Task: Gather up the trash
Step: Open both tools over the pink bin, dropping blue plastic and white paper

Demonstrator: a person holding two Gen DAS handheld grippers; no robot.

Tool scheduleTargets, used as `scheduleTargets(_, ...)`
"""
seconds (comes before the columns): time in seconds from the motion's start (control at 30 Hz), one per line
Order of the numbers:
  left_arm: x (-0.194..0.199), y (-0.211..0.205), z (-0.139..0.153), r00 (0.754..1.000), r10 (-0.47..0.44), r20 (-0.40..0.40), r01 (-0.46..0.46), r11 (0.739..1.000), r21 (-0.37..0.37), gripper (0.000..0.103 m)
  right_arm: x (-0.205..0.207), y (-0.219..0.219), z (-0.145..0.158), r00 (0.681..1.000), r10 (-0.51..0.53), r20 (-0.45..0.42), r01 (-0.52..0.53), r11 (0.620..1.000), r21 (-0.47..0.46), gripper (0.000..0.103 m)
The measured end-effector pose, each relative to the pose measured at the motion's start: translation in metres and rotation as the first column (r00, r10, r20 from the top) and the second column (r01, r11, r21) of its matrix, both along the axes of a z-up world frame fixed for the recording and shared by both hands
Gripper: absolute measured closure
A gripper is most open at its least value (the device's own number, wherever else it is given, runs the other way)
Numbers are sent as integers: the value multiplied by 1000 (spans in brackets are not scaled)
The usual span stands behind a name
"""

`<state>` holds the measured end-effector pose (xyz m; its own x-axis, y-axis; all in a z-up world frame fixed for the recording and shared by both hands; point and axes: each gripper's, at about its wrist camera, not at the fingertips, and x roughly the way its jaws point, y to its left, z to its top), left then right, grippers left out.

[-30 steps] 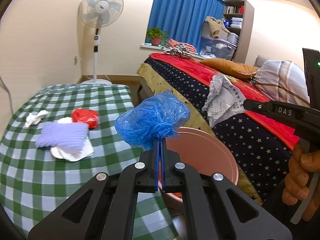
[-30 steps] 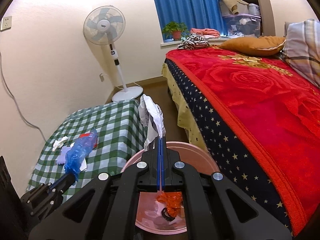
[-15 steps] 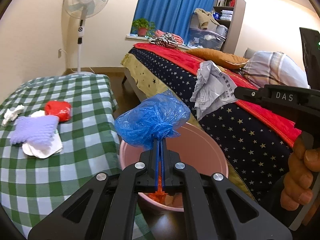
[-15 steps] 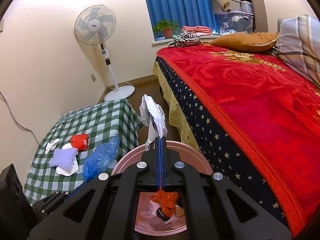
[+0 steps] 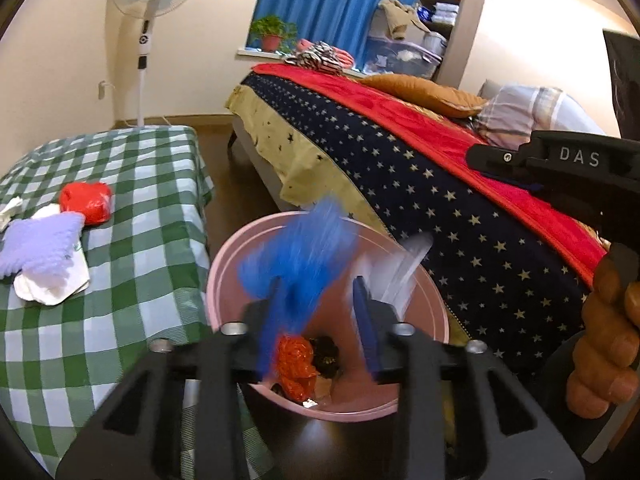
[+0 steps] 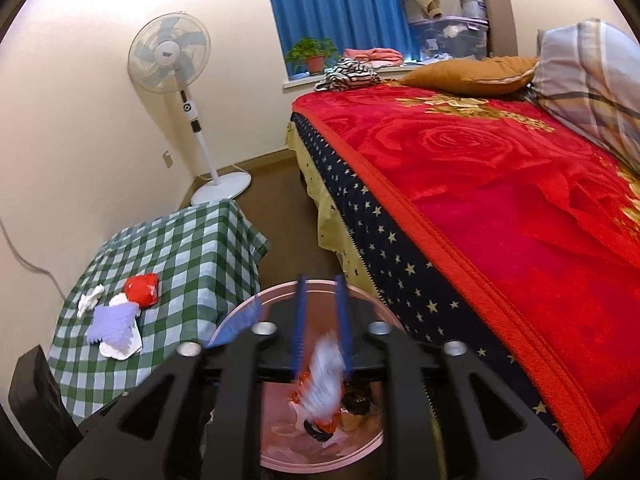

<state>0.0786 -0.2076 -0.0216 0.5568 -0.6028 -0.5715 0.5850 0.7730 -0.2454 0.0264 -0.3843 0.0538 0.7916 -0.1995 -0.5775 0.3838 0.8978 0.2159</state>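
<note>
Opening both grippers over the pink bin [image 5: 224, 276]: left gripper [image 5: 316, 320] releasing the blurred blue bag [image 5: 304, 252], right gripper [image 6: 322, 320] releasing the crumpled paper [image 6: 324, 376], both dropping binward, pads no longer pressing.

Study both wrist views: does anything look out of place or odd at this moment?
Two blurred items hang in mid-air over the pink bin: a blue plastic bag and crumpled white paper, dropping between opening fingers. Nothing has spilled outside.

Cream walls, blue curtain [image 6: 340, 12], bed [image 6: 500, 184] (red blanket), standing fan [image 6: 176, 60].
</note>
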Motion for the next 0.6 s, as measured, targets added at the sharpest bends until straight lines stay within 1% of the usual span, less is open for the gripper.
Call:
scheduleTargets(0.03, 1, 2, 0, 1000, 4, -4, -4, 1000, -4, 67, -1, 0, 0, 1000, -2, 1, 2, 1000, -3, 70)
scheduleTargets(0.07, 1, 5, 1, 1000, 9, -5, -9, 1000, -7, 67, -1, 1, 1, 1000, -1, 2, 1, 1000, -7, 68)
scheduleTargets(0.3, -2, 23, 10, 999, 50, 14, -50, 999, -15, 67, -5, 10, 6, 999, 30, 27, -30, 999, -33, 68)
scheduleTargets(0.6, -7, 61, 24, 991, 128, 44, -126, 991, -38, 68, -8, 32, 10, 995, 92, 47, -89, 995, -53, 68)
